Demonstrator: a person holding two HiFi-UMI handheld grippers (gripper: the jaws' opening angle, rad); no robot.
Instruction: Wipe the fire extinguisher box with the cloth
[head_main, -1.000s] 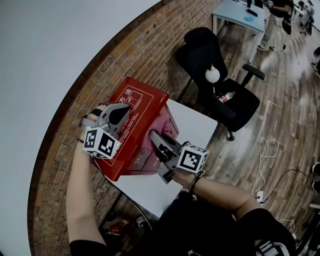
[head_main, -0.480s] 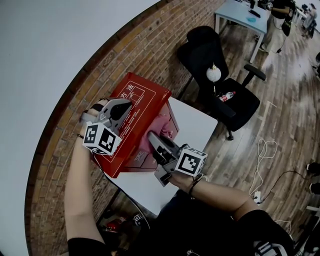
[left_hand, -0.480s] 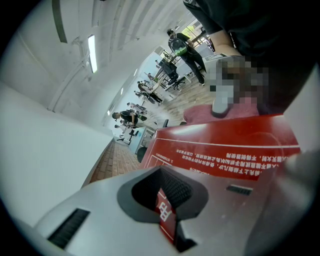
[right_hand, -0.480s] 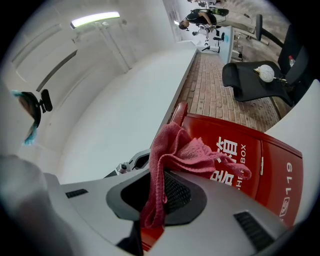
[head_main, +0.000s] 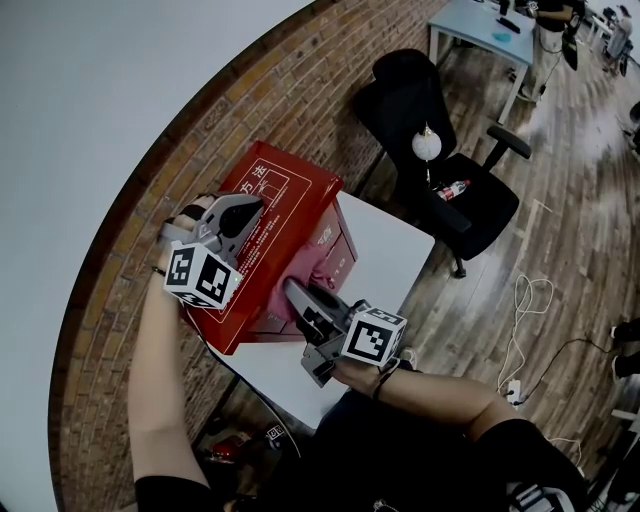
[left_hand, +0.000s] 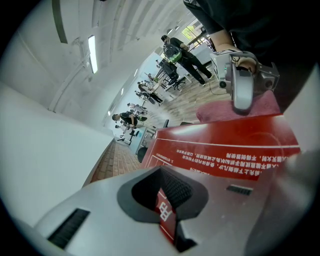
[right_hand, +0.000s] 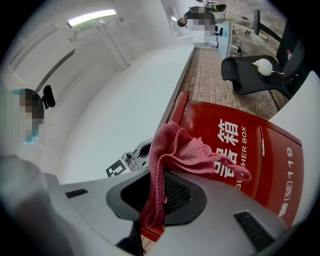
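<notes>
We log the box (head_main: 292, 196) on the table (head_main: 392, 252) by the brick wall (head_main: 300, 90). Left claw (left_hand: 166, 202) pinches its top edge. Right claw (right_hand: 156, 197) pinches the pink cloth (right_hand: 176, 148) against the box front.

Glossy box (right_hand: 270, 150), knitted cloth (right_hand: 175, 145) — rough brick wall (head_main: 270, 90), wood floor (head_main: 570, 200)

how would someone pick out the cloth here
Find the white table beside the brick wall; a red fire extinguisher box sits on it. Against the box's front hangs the cloth, pinched in the jaws of the right gripper. It is the only soft, pink, crumpled thing there.
</notes>
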